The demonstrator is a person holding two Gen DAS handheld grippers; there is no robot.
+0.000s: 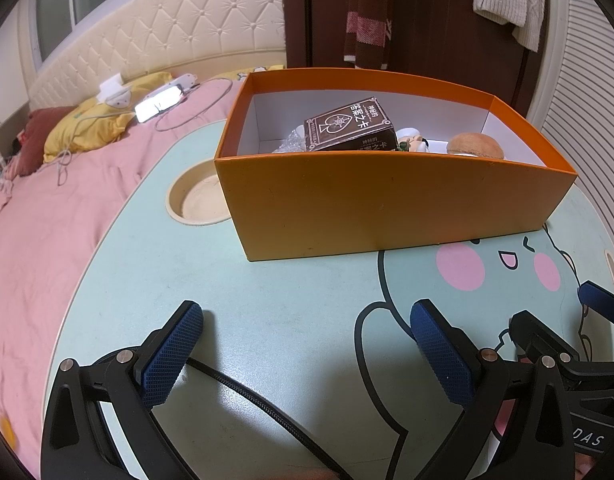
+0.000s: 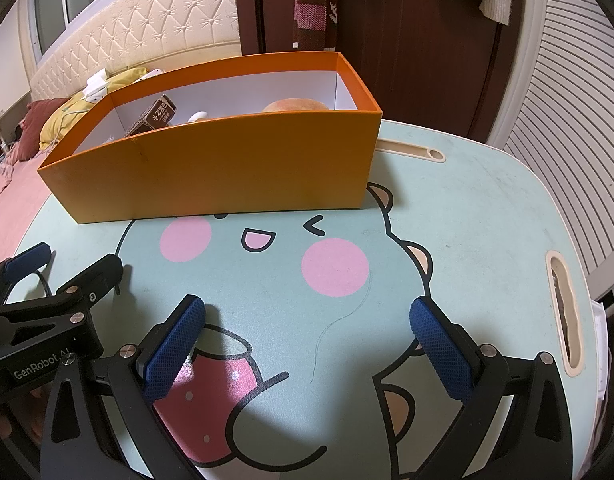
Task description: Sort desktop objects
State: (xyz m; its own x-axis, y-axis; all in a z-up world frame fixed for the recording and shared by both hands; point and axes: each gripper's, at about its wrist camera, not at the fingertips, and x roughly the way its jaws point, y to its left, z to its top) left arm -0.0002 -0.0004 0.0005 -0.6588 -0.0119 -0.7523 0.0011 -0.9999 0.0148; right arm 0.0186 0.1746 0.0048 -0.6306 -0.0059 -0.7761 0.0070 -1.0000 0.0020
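Left gripper [image 1: 307, 332] jaws wide, empty, over mint table [image 1: 267, 300]. Right gripper [image 2: 307, 332] jaws wide, empty, just beside it. Orange box [image 1: 387, 208] ahead of both, holding brown card box [image 1: 347, 128], tan plush [image 1: 477, 145], possibly small figurine.

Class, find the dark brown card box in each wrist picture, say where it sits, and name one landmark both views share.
Left wrist: the dark brown card box lies tilted inside the orange box, centre-left of the interior, just above the picture's middle.
Right wrist: only a corner of the card box pokes above the near wall, at the orange box's left end, upper left of the picture.
Shared landmark: the brown round plush in the box.
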